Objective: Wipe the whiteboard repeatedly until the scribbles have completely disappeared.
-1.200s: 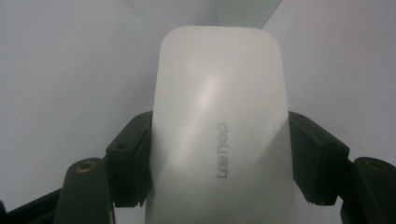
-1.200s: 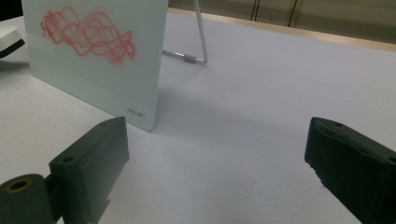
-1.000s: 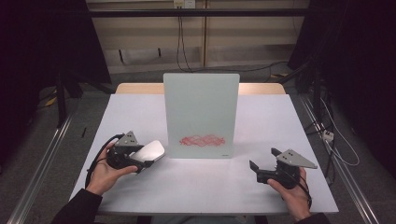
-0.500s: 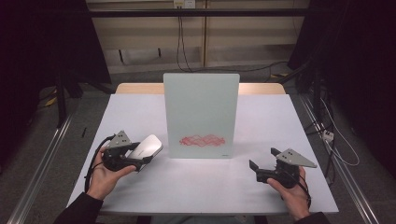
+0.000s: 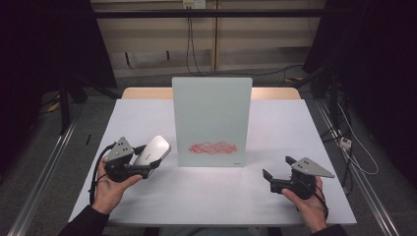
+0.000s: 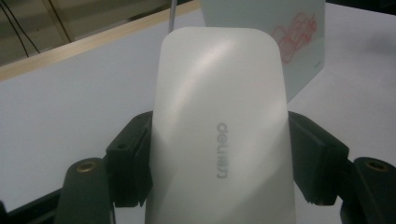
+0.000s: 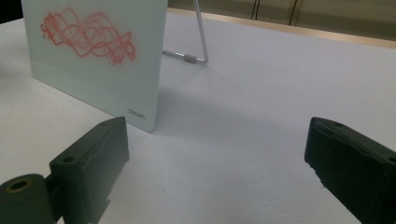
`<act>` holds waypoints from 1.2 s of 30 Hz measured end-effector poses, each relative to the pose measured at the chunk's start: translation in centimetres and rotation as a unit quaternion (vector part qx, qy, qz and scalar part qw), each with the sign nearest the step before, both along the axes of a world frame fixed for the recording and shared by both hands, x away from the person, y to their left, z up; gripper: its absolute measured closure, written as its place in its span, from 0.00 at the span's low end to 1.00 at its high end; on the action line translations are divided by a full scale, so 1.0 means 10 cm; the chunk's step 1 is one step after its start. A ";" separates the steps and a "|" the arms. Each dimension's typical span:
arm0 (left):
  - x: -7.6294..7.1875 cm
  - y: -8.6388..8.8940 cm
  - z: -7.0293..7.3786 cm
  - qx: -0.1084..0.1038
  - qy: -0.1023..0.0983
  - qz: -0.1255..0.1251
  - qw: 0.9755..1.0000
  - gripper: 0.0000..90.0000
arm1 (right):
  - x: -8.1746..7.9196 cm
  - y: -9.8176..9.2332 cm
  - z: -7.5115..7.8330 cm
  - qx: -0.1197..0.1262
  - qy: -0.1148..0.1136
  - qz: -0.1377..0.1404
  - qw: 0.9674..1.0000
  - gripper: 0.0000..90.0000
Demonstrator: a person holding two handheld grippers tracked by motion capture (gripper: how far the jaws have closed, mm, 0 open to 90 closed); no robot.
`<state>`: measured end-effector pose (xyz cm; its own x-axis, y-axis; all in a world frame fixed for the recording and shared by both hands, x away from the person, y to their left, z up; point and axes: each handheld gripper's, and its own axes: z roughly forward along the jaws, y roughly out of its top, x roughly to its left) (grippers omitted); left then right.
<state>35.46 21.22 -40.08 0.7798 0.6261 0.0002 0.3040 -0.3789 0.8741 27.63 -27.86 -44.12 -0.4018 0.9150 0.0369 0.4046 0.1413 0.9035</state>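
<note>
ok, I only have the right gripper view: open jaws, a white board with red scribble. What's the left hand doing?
Observer: The left tool is shut on a white eraser, a jaw on each long side.
Operator: Is it at the board yet?
Observer: No. In the high view the eraser sits left of the board, clear of its edge, and the red scribble looks unwiped.
Operator: Any marking on the eraser?
Observer: A grey "deli" logo on its top face, seen in the left gripper view.
Operator: Where's my tool?
Observer: The right tool is open near the table's front right, apart from the board.
</note>
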 end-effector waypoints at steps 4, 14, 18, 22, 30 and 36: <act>-0.02 -0.04 0.01 -0.005 -0.008 -0.009 1.000 0.35 | 0.02 0.01 -0.01 0.000 0.002 -0.001 1.000 0.07; -0.09 -0.22 0.04 0.002 -0.020 -0.027 0.999 0.35 | 0.00 -0.01 0.00 -0.001 0.000 -0.003 1.000 0.07; -0.12 -0.32 0.09 0.011 -0.035 -0.037 0.999 0.35 | 0.00 -0.01 0.00 -0.001 -0.001 -0.002 1.000 0.07; -0.15 -0.42 0.09 0.020 -0.050 -0.044 0.998 0.35 | -0.01 -0.01 0.00 0.000 -0.001 -0.001 1.000 0.07; -0.16 -0.61 0.04 0.060 -0.084 -0.054 0.993 0.35 | -0.01 0.00 0.00 -0.002 -0.001 -0.001 1.000 0.07; -0.14 -0.72 0.04 0.079 -0.110 -0.064 0.989 0.35 | -0.01 0.00 0.00 -0.002 -0.001 0.001 1.000 0.07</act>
